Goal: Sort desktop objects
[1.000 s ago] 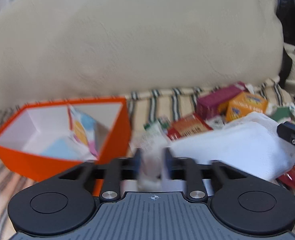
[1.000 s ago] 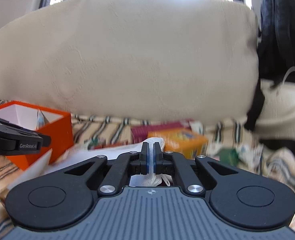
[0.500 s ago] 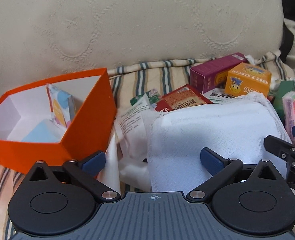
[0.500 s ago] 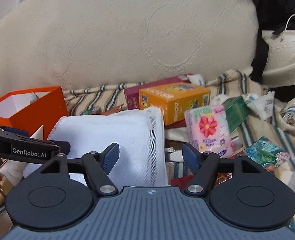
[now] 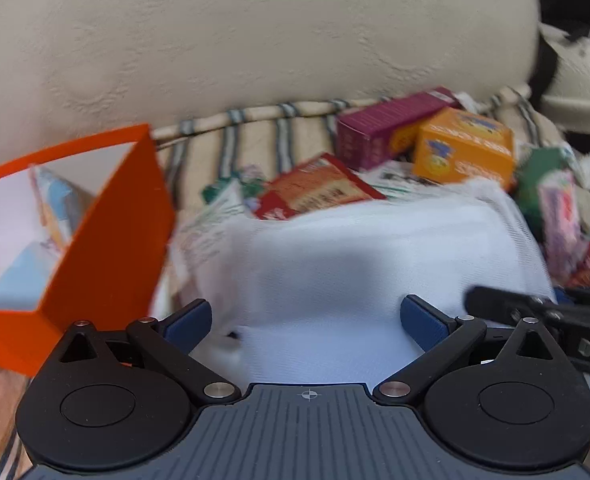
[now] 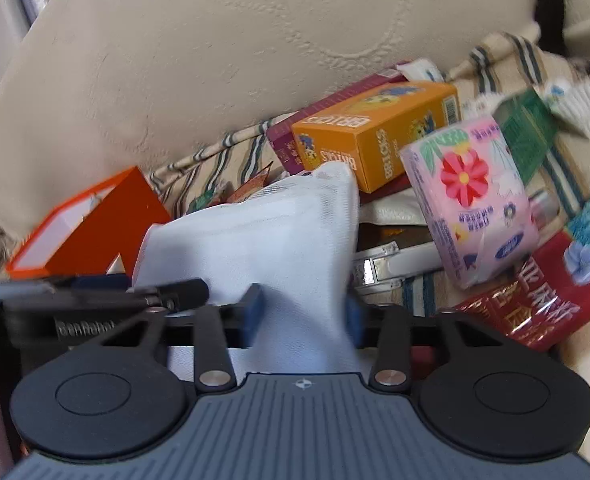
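Striped bedding (image 5: pixel 255 136) before a cream cushion (image 5: pixel 255 40) carries the clutter. Left gripper (image 5: pixel 306 322), fingers spread, straddles the white mesh pouch (image 5: pixel 355 264) without gripping. Right gripper (image 6: pixel 303 316) has its pads against the pouch's corner, apparently pinching it, probably to lift it toward the orange box (image 5: pixel 107 232). Cartons lie behind.

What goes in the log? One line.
left gripper: open | right gripper: closing around white mesh pouch | orange cardboard box: left

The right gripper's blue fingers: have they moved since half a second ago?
Yes. The right gripper has narrowed onto the white mesh pouch; its fingers were spread wide, clear of it.
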`<state>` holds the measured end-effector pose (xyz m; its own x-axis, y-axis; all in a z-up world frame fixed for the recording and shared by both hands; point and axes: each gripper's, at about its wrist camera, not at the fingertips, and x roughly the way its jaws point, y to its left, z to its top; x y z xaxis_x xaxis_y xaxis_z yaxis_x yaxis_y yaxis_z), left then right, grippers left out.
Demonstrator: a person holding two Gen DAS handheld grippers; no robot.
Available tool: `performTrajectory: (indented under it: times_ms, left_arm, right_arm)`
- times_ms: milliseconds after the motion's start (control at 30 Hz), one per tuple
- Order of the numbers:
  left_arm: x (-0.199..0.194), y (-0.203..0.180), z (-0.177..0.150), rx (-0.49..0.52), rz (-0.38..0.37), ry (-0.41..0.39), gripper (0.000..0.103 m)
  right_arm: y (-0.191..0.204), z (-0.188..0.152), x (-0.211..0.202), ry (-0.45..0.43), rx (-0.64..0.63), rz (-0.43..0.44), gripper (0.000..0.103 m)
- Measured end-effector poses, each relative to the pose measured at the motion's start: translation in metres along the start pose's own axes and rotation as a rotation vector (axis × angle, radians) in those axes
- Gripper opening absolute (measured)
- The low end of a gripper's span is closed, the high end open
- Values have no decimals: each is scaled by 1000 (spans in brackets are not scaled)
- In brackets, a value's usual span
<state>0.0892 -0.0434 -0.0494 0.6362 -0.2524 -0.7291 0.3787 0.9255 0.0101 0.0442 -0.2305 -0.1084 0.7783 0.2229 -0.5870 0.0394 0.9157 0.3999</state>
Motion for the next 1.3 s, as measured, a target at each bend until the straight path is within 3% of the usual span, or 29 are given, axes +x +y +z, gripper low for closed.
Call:
performTrajectory:
  times_ms: [167, 233, 300, 367, 400, 433, 467, 600, 667, 767, 833, 867, 967, 1067, 1300]
  left_arm:
    - [4, -12, -1, -7, 4, -26, 88]
    - [1, -10, 0, -12, 25, -45, 70]
    - [-4, -3, 2, -15, 56, -55, 31]
    - [-6, 7, 4, -22, 56, -50, 15]
    - [-7, 10, 4, -20, 44, -50, 13]
    - [-7, 12, 3, -16, 42, -51, 9]
    - [-7, 12, 2, -8, 61, -47, 0]
    - [-9, 18, -3, -22, 28, -53, 0]
    - [-9, 18, -3, -16, 25, -52, 0]
    - [-8, 22, 0, -30, 9, -43, 0]
    - [-4, 21, 0, -17, 5, -24, 14]
    - [-2, 21, -1, -19, 3, -23, 19]
    - [-1, 20, -2, -23, 6, -39, 20]
    - [-5, 19, -4, -15, 23, -67, 0]
    - [-24, 24, -6, -25, 9, -131, 0]
  right_arm:
    - [-6, -1, -7, -28, 37, 7, 18]
    - [-4, 0, -8, -31, 32, -10, 17]
    - [-4, 1, -9, -29, 32, -27, 17]
    - [-4, 3, -8, -16, 40, -33, 25]
    - [-6, 3, -8, -16, 51, -35, 42]
    - [-7, 4, -6, -5, 61, -34, 68]
    - [-7, 3, -4, 3, 60, -12, 72]
    - [2, 3, 1, 13, 36, -28, 85]
    - [4, 4, 5, 10, 28, -48, 83]
    - [0, 5, 7, 4, 75, -21, 53]
    - [-3, 5, 5, -5, 76, -19, 42]
    - [-4, 4, 3, -10, 77, -14, 40]
    - [-6, 4, 2, -30, 120, 7, 31]
    - [-16, 2, -6, -53, 145, 60, 22]
    - [-10, 3, -11, -100, 109, 78, 19]
